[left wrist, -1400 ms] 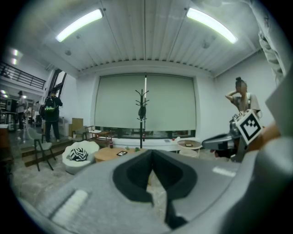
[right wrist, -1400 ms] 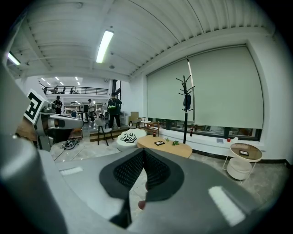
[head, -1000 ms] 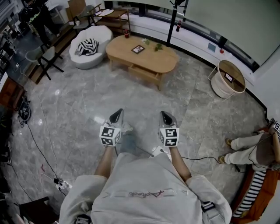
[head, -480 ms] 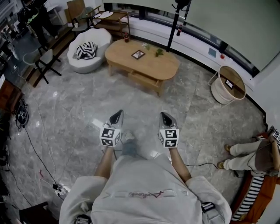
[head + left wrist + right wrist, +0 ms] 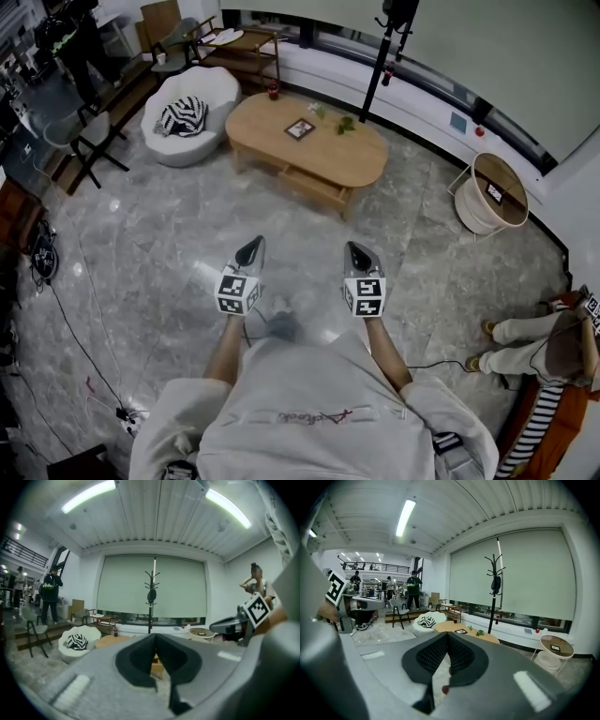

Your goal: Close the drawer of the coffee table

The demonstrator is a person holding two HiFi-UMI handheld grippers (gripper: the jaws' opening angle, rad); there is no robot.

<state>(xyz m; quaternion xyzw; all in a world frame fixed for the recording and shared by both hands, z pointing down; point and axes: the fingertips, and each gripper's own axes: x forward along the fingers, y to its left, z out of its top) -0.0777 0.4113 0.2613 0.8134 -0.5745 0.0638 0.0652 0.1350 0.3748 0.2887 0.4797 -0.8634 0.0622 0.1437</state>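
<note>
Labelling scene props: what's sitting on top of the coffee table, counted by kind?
Picture frame: 1
Small green plants: 2
Red bottle: 1
Total on the coffee table: 4

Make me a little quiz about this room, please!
1. True or false: the left gripper is touching the drawer.
2. What lies on the table? A) a frame B) a laptop C) a shoe
3. Fill in: the jaws of the right gripper are ____ (open or shut).

Key: 1 false, it is far from the drawer; 2 A; 3 shut.
</note>
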